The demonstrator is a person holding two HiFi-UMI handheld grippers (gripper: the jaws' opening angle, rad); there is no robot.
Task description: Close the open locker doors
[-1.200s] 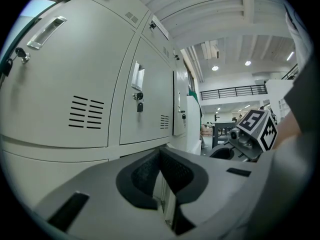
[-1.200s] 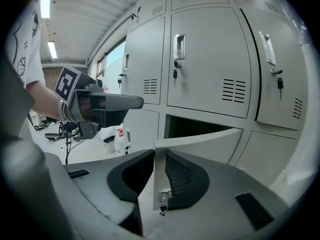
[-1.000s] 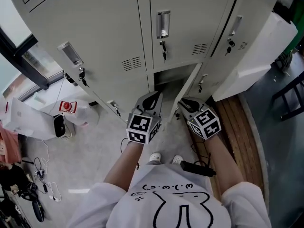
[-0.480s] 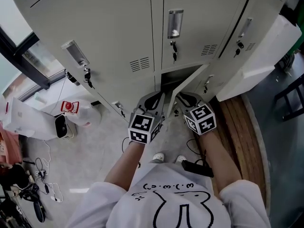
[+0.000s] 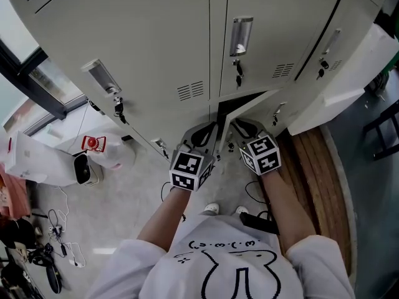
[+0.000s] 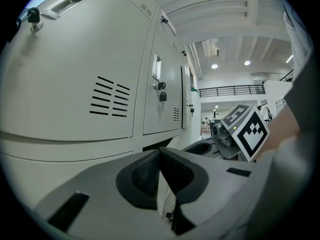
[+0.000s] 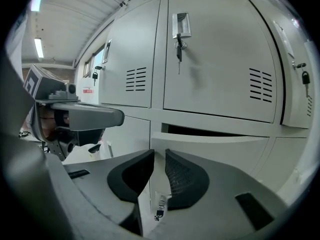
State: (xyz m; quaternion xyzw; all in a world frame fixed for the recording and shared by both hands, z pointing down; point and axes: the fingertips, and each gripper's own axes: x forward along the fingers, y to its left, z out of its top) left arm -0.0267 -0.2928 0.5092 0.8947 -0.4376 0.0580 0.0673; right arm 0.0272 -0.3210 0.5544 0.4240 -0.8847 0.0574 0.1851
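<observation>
**Q:** Grippers?
**A:** My left gripper (image 5: 201, 132) is at 6 o'clock, clenched and empty. My right gripper (image 5: 243, 129) is just beside it at its 3 o'clock, jaws all but together with nothing between.

**Q:** Door?
**A:** The lower locker door (image 5: 249, 108) is just beyond at 12 o'clock, ajar, with a dark slit above it. My right tips maybe touch it, hard to tell.

Pale beige-grey locker doors (image 5: 143, 48), marker cubes (image 5: 189, 169) in black-and-white squares (white-edged).
</observation>
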